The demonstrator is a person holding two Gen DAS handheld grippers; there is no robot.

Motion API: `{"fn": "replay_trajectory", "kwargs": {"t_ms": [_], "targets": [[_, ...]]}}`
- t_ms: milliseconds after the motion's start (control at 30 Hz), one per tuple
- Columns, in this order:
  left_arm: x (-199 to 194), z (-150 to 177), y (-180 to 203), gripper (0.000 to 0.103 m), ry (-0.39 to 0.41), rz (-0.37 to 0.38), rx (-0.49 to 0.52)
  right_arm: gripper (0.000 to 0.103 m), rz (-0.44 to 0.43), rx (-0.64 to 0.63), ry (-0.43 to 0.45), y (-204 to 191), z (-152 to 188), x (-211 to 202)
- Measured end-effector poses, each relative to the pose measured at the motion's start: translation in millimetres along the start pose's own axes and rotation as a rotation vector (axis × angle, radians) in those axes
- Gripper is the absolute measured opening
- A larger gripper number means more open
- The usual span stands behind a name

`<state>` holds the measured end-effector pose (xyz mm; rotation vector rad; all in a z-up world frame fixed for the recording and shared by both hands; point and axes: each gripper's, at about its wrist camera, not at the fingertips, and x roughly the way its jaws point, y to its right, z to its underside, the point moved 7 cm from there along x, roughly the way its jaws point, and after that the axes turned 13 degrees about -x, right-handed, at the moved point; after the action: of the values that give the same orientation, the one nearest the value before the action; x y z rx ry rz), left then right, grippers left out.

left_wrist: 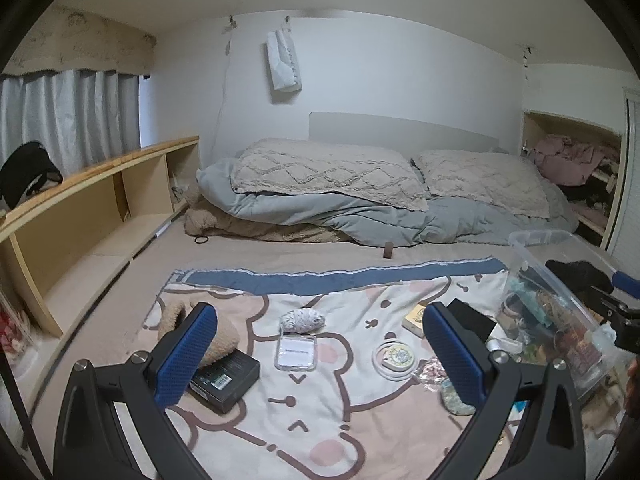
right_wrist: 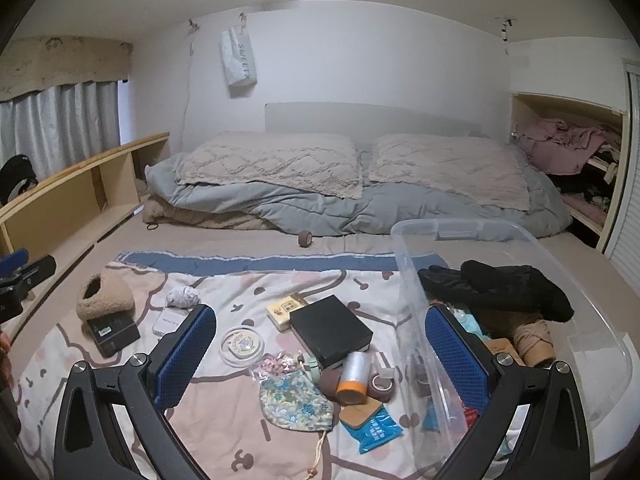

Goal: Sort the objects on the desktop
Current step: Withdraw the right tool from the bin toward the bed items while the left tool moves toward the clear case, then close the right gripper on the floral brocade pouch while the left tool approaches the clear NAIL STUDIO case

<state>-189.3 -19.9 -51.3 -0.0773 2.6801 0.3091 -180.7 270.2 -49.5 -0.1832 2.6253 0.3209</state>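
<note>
- Cartoon-bear printed blanket is lying spread over the bed, carrying the loose items; folded grey duvet and two pillows are sitting well behind it.
- Clear plastic storage bin is standing at the blanket's right edge, holding black gloves and other small goods; its near wall is rising between the right gripper's fingers.
- Right gripper is hovering with blue-padded fingers spread wide, holding nothing.
- Left gripper is likewise hovering with fingers wide apart and empty, over the blanket's left half.
- Flat black box is lying mid-blanket, touching a small yellow card box behind it.
- Tan fleece slipper is resting at the far left, overlapping a second black box.
- Orange-capped clear roll, floral drawstring pouch and blue sachet are crowding the ground ahead of the right gripper.
- White ring-shaped disc is lying in open blanket left of the black box.
- Bare blanket is showing in the near left foreground.
</note>
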Motion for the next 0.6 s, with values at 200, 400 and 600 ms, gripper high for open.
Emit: {"fn": "replay_trajectory", "kwargs": {"t_ms": [200, 400, 600], "targets": [[-0.1, 0.3, -21.4, 0.103, 0.026, -0.045, 0.019, 0.103, -0.052, 0.004, -0.034, -13.9, -0.2, 10.4], [5.6, 4.9, -55.9, 0.103, 0.034, -0.131, 0.0, 0.103, -0.136, 0.014, -0.101, -28.3, 3.4, 29.4], [25.5, 19.9, -81.1, 0.103, -0.032, -0.2, -0.015, 0.103, -0.167, 0.04, -0.215, -39.4, 16.1, 57.0]]}}
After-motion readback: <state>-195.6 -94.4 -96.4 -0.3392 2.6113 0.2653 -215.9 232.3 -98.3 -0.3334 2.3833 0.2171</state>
